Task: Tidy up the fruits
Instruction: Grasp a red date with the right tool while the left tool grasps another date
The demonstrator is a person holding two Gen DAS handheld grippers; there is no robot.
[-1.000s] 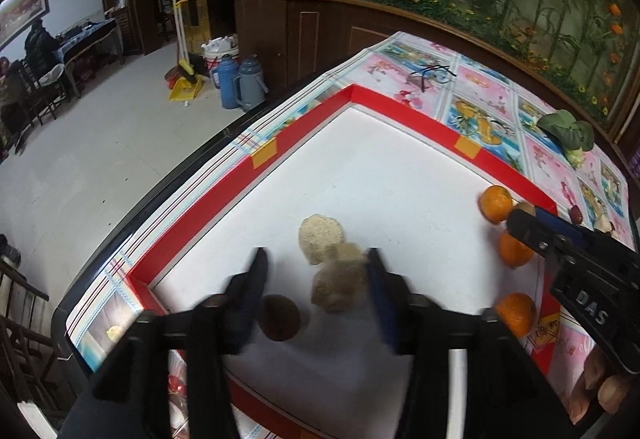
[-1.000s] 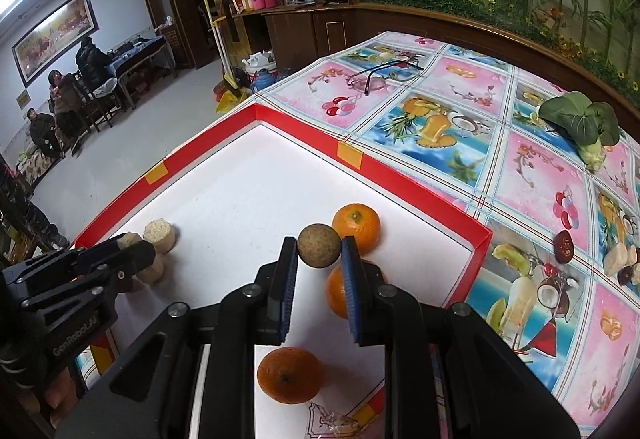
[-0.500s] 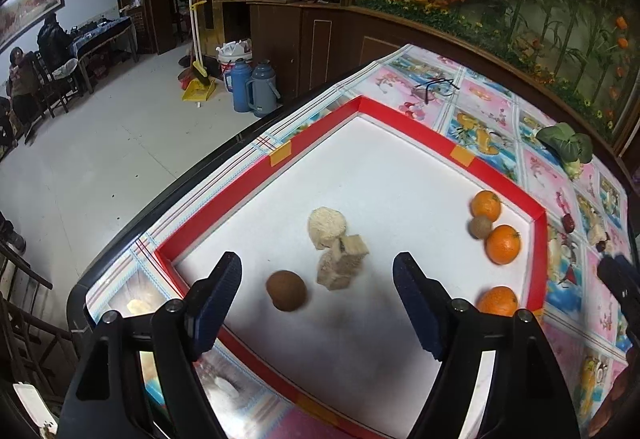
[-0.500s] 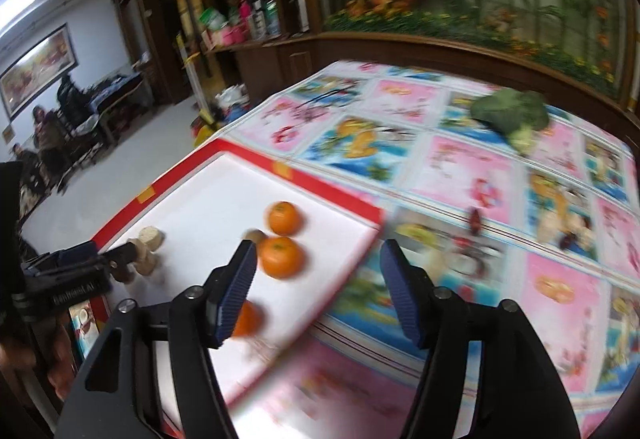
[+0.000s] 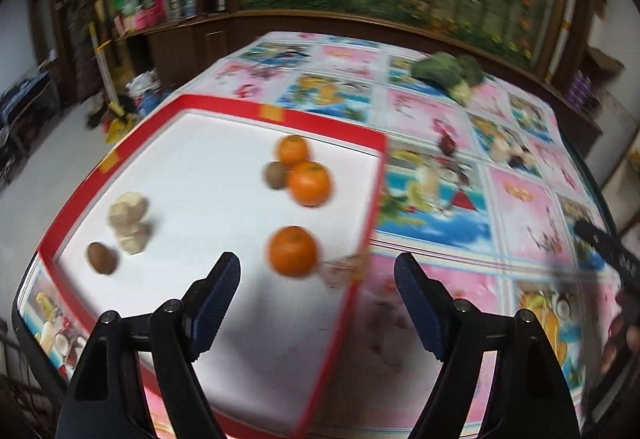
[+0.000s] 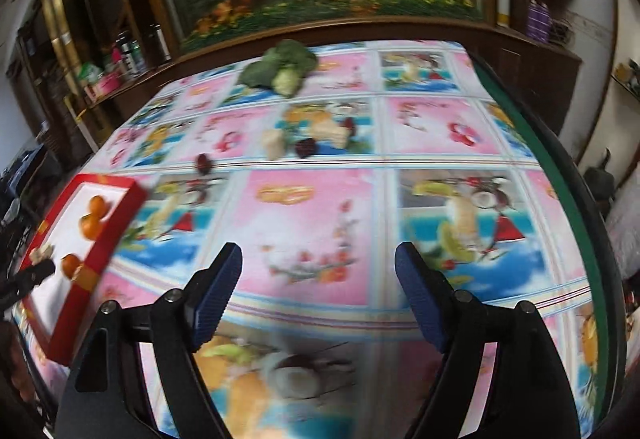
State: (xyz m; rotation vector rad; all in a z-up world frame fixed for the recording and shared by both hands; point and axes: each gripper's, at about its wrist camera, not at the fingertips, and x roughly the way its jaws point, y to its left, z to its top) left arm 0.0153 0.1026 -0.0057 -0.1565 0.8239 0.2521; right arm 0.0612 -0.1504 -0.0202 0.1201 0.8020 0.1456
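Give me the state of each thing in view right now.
Left gripper: jaws open, empty.
Right gripper: jaws just opened, empty, over the tablecloth.
Oranges: three, loose on the tray.
Kiwis: two on the tray, one touching the oranges.
Greens: lying on the tablecloth, off the tray.

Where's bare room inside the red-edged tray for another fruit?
Most free: the white middle of the tray, between the beige chunks with a brown fruit on the left and the oranges on the right. Near white area by the left gripper is bare too. Crowded: two oranges touching a kiwi.
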